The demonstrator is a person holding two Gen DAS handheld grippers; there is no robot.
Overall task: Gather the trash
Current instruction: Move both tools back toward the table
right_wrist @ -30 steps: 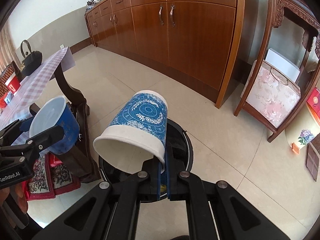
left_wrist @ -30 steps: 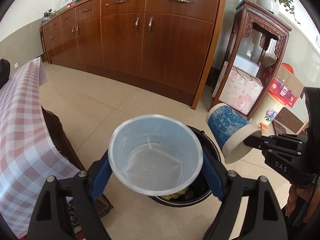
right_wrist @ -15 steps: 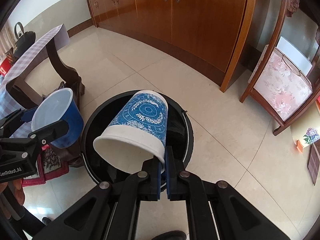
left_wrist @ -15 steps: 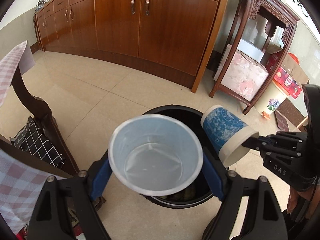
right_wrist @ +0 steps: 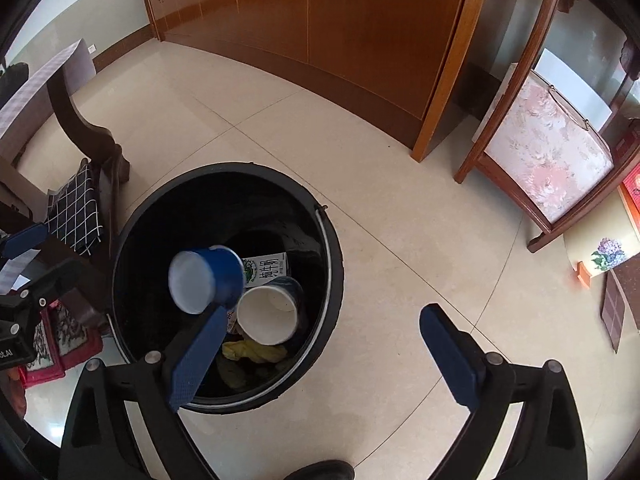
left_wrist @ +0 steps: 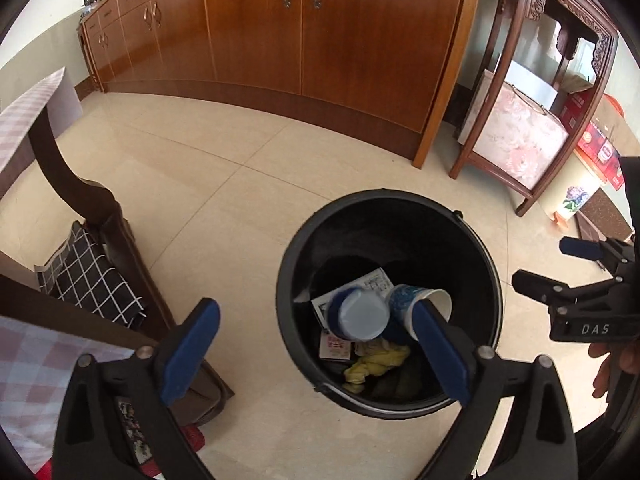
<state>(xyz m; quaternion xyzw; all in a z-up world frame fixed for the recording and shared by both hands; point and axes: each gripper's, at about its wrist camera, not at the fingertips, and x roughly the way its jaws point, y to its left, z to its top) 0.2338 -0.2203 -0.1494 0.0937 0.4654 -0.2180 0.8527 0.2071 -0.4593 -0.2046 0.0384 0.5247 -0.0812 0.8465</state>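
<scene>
A black trash bin stands on the tile floor. Inside it are a plain blue cup, bottom up, and a blue patterned paper cup on its side, over a milk carton, papers and yellow scraps. My left gripper is open and empty above the bin's left rim; it also shows at the left edge of the right wrist view. My right gripper is open and empty above the bin's right rim; it also shows in the left wrist view.
A wooden sideboard runs along the back wall. A carved wooden stand with a pink floral box is at the right. A dark table leg with a checked cloth stands left of the bin.
Both grippers have opened and let go of their cups. The plain blue cup and the patterned cup have dropped into the bin. Both views now tilt further down over the bin.
</scene>
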